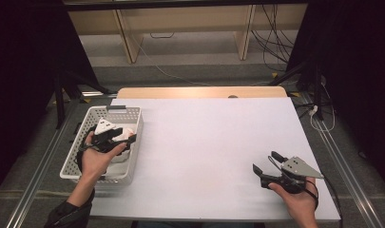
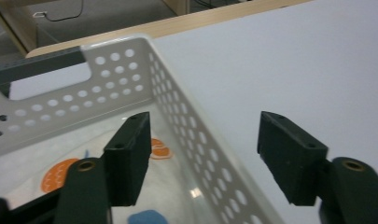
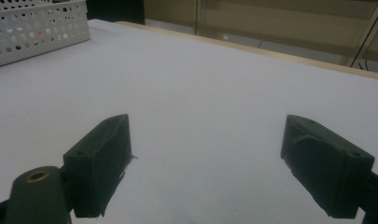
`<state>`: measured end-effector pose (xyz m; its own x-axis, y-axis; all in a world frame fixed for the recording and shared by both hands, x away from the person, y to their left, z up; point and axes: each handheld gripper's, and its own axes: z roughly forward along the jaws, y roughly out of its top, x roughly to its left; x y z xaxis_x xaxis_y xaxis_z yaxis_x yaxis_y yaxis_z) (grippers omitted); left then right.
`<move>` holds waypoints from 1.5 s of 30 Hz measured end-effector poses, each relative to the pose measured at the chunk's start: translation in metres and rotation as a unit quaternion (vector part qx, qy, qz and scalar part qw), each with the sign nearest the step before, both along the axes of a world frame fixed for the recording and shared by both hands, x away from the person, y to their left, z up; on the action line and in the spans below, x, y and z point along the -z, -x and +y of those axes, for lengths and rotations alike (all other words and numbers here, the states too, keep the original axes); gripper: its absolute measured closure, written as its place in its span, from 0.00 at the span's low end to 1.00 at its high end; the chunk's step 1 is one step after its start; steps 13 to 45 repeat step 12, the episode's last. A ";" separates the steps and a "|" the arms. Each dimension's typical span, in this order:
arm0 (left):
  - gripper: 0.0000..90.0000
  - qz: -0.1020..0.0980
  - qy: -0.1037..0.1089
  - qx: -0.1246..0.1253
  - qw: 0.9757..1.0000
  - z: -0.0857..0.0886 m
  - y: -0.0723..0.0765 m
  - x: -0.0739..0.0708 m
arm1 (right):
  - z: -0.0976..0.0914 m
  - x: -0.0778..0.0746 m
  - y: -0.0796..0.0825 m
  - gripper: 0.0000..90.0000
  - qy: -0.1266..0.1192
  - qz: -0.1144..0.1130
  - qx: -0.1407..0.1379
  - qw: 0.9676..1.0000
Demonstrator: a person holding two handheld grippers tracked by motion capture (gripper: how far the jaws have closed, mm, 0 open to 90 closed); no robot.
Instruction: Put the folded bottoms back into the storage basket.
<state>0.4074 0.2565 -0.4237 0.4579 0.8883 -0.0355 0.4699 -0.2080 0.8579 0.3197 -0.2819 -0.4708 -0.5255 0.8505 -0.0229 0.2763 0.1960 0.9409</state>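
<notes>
My right gripper (image 1: 265,169) rests on the table (image 1: 204,142) at about four o'clock, jaws wide, nothing between them. My left gripper (image 1: 118,137) hangs at nine o'clock over the white basket (image 2: 186,116). Its jaws are wide with nothing in them, and one jaw sits inside the basket while the other is outside. I think the wall could catch between them, so if I lift or pull, the basket might tip or slide. Inside, near my jaws, lies a clear bag (image 2: 60,172) with orange and blue shapes on it.
</notes>
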 end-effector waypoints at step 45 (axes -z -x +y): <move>0.17 -0.046 0.007 0.105 0.993 -0.050 0.038 -0.007 | -0.002 -0.001 0.001 0.19 0.001 0.000 -0.001 1.000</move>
